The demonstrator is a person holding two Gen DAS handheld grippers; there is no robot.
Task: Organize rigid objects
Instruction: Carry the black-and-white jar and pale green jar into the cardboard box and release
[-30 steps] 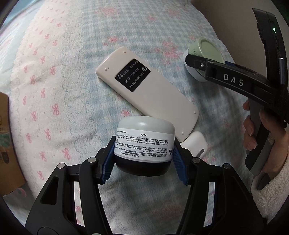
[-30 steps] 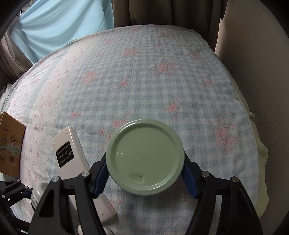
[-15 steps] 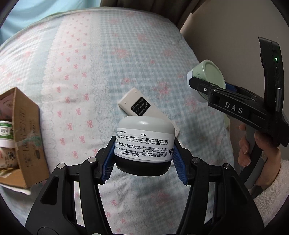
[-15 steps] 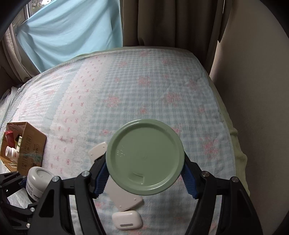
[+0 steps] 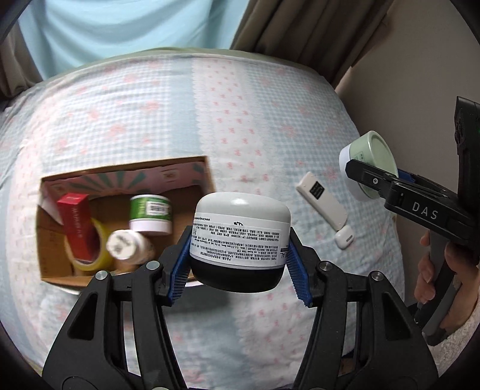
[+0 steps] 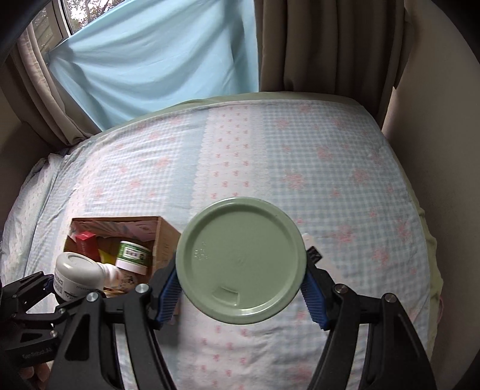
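My left gripper is shut on a white jar with a dark base and holds it above the bed, just right of an open cardboard box. The box holds a red carton, a green-labelled jar, a white bottle and a roll of yellow tape. My right gripper is shut on a green-lidded jar, held high over the bed; it also shows in the left wrist view. The box and the white jar show at its lower left.
A white remote control and a small white earbud case lie on the checked bedspread to the right of the box. Curtains and a window stand behind the bed. A wall runs along the right.
Both grippers have lifted and swung left with their jars. The box has come from the left edge into full view near the white jar. The remote and earbud case now look small and far.
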